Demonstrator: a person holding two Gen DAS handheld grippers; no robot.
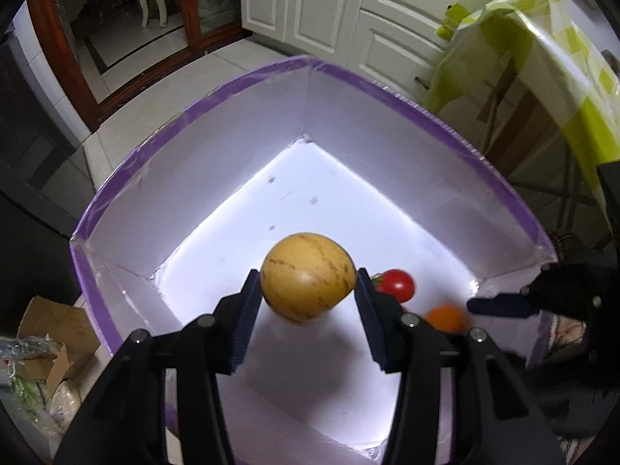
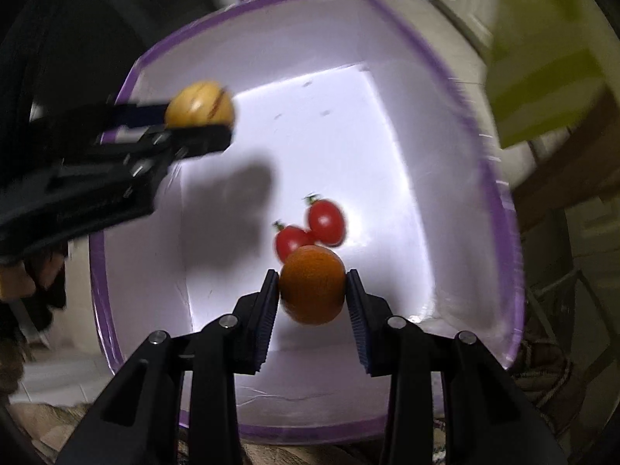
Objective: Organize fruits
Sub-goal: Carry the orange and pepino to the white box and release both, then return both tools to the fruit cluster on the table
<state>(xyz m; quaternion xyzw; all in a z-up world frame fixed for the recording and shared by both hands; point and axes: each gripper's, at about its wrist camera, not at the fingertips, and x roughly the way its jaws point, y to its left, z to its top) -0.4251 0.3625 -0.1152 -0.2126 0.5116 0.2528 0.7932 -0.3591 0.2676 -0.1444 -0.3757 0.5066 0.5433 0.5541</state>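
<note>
**Two grippers, two fruits, one purple-rimmed box**

The left gripper [image 1: 308, 290] hangs over the white box [image 1: 217, 93], its blue-padded fingers [image 1: 244, 321] clamped on either side of a yellow, brown-streaked melon-like fruit [image 1: 308, 277], held clear above the box floor. Just right of that gripper's right finger, a red tomato [image 1: 399, 285] lies on the floor below, and further right the orange [image 1: 445, 317] shows blurred beside the dark tip of the other tool. A cardboard carton [image 1: 58, 341] sits outside the box, off to the gripper's left; a green-checked tablecloth [image 1: 542, 58] hangs at upper right.

In the right wrist view, the right gripper [image 2: 313, 290] is closed on the orange, one pad pressed against each flank. Directly ahead of its fingertips, two tomatoes [image 2: 325, 221] lie touching on the box floor. Far to its left, the other gripper carries the yellow fruit above the box's near-left wall, its shadow falling on the floor below.
</note>
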